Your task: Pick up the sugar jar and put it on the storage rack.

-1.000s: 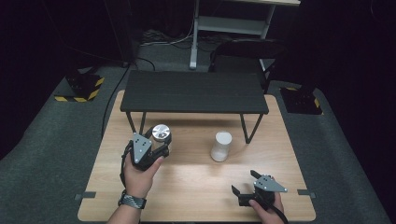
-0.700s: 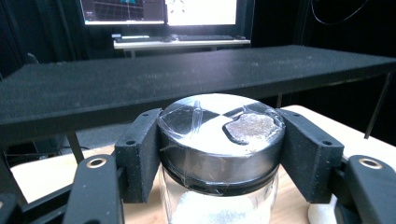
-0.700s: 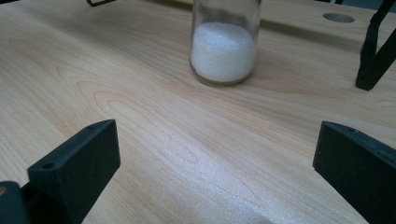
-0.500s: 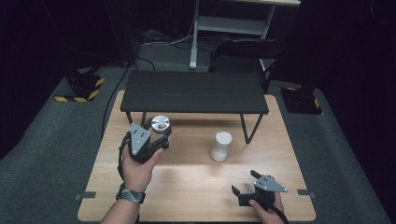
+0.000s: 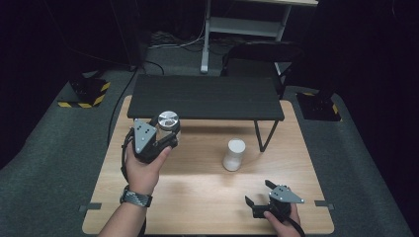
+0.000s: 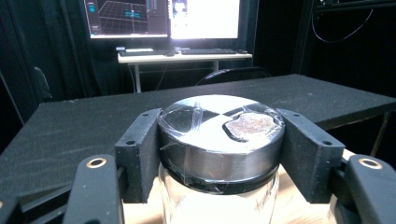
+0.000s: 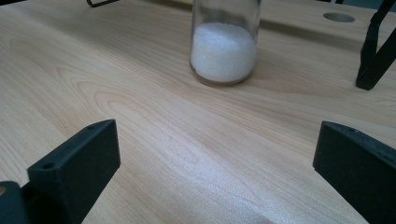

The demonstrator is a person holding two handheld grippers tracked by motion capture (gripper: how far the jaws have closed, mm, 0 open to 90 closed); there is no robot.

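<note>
The left gripper [image 5: 165,134] is clamped on the metal lid [image 6: 220,123] of a glass jar [image 5: 168,123], held just before the black shelf [image 5: 205,97]. Since the pads [image 6: 137,149] bear on the lid alone, the jar could twist loose or strike the shelf edge ahead. The right gripper [image 5: 261,193] rests on the wooden table [image 5: 197,192], jaws wide and empty; the open jar of white granules [image 7: 224,44] ahead of it could be tipped.

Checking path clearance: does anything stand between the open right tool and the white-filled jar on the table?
Nothing visible does. Bare wooden table lies between the right tool and the jar; the shelf leg stands off to one side.
</note>
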